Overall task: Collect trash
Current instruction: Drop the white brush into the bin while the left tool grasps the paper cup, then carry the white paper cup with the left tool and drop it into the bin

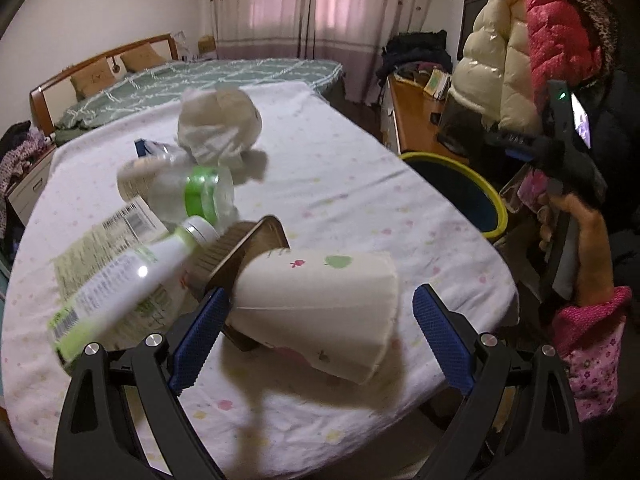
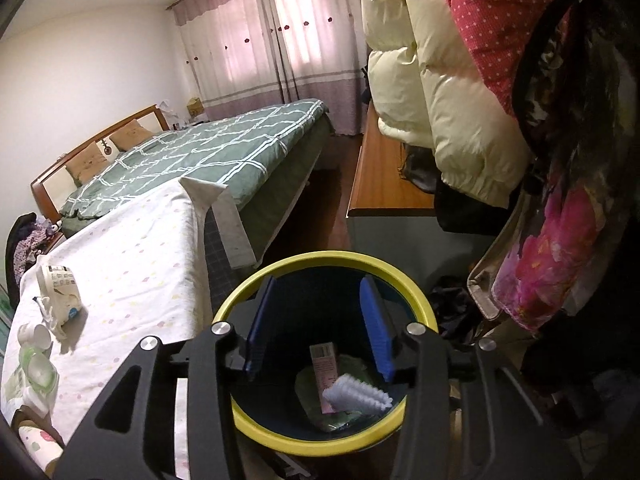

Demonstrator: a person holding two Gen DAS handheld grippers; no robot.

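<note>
A bed with a green quilt crossed by white lines stands along the far wall, two tan pillows against its wooden headboard. Pink curtains cover the window behind it. A cream puffer jacket hangs beside a red dotted jacket, above a long wooden sideboard. The table wears a white cloth with small pastel spots

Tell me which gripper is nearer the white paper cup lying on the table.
Left. The left gripper brackets the white paper cup, jaws open. The right gripper hangs over the yellow-rimmed bin, away from it.
</note>
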